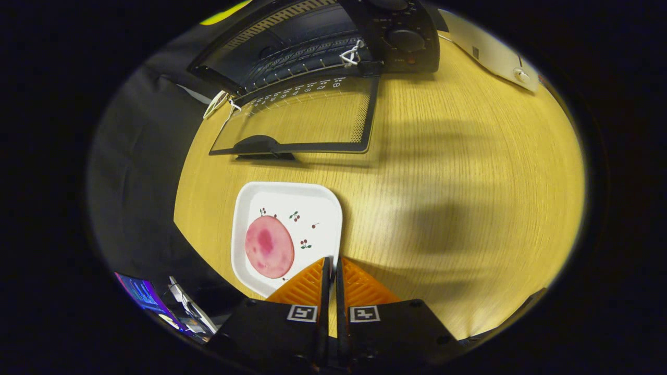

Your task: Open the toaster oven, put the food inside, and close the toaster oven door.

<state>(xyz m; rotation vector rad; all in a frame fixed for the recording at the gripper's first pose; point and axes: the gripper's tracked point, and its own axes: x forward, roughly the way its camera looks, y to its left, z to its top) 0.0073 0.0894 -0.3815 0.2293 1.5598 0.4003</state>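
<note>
The black toaster oven (333, 36) stands at the far end of the wooden table, its glass door (302, 117) folded down flat toward me with the handle (258, 145) at its near edge. A wire rack shows inside the oven. Closer in, a white square plate (312, 208) with small cherry prints carries a round pink slice of food (269, 246). My gripper (331, 260) hovers above the plate's near right corner, its orange fingers (307, 284) pressed together with nothing between them. The slice lies just left of the fingertips.
A white flat device (490, 49) lies at the table's far right, beyond the oven. White cord loops (219, 104) hang at the door's left hinge. The table (469, 182) spreads bare to the right of the plate. A lit screen (143, 294) sits below the table's left edge.
</note>
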